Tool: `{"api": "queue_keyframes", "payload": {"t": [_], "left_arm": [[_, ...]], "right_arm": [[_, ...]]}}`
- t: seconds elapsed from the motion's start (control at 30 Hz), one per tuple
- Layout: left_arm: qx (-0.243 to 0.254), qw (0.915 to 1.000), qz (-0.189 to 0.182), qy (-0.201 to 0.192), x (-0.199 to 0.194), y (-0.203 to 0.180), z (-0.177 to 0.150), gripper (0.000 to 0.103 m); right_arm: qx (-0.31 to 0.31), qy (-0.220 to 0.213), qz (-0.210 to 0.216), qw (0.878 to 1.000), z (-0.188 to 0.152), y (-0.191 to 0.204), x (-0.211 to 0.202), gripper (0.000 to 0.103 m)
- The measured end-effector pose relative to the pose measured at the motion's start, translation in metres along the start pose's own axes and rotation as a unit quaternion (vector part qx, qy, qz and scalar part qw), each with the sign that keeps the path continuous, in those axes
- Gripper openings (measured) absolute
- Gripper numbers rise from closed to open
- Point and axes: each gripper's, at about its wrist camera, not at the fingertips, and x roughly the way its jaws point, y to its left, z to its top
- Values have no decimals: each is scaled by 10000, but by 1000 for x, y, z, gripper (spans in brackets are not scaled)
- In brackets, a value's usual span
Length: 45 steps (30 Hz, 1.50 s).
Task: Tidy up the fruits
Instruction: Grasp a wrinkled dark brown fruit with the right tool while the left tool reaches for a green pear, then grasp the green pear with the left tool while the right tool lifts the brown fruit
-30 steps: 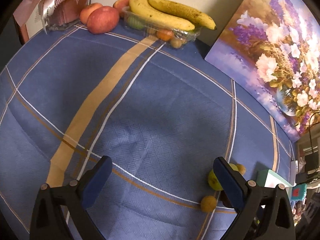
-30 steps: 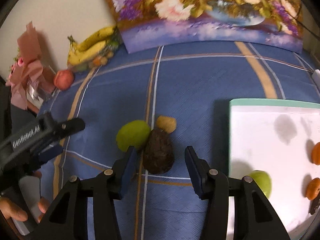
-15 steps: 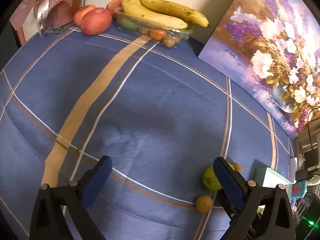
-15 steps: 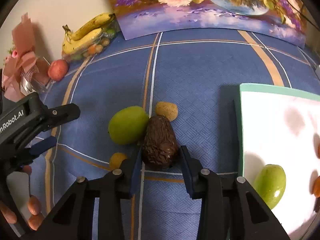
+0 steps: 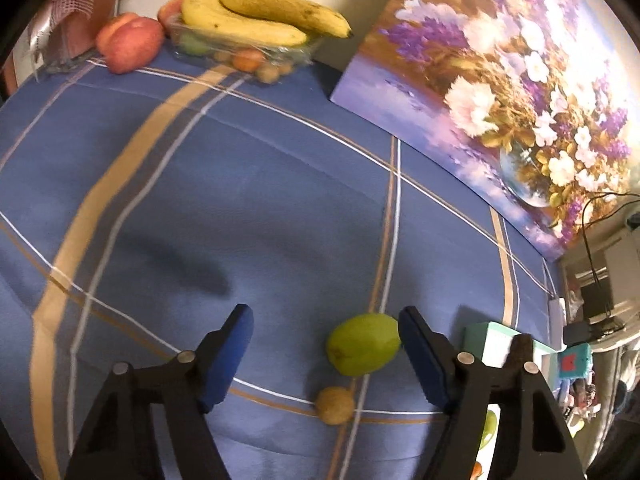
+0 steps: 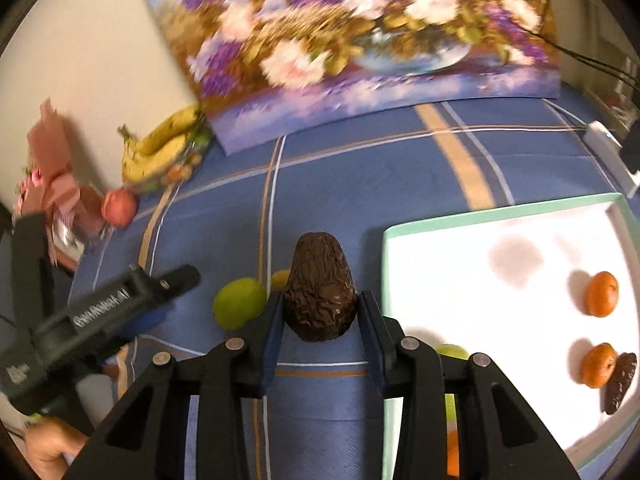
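Observation:
My right gripper is shut on a dark brown wrinkled avocado and holds it clear of the blue checked cloth, just left of the white tray with its green rim. The tray holds two oranges, a dark brown piece and a green fruit half hidden behind my finger. My left gripper hangs over the cloth with its jaws closing. A green fruit lies between them, close to the right pad, and is not pinched. A small yellow-brown fruit lies just in front of it.
Bananas rest on a clear punnet of small fruits at the back by the wall, with red apples and a pink wrapped bouquet beside them. A flower painting leans on the wall. A person's hand shows low left.
The right jaws closed on the avocado and lifted it off the cloth toward the tray. The left gripper moved over to the green fruit and its jaws narrowed.

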Motion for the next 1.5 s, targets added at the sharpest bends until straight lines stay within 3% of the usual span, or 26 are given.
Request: {"api": "queue_keyframes", "payload": {"t": [0.2,0.5,0.57,0.9,1.2,1.5], "left_arm": [[199,9996,-113,172,12,-17,-4,61],[175,9992,-110,346,20,-19,-9,59],[144,9987,-273,415,21,-19,-10,49],[75,9987,-416,295,-3,-20,-6,48],[226,9973,-685,-110,-44,-37,0,48],[668,9940,-838,-215,-61,-71,-14,48]], "right_arm": [[257,-95,116,9996,6,-12,-7,39],[316,-73,216,9992,7,-12,-9,39],[318,-85,225,9992,7,-12,-10,39],[427,-241,331,9983,11,-20,-21,39],[568,-616,-21,9965,19,-49,-43,39],[732,-990,-525,9910,27,-87,-74,39]]}}
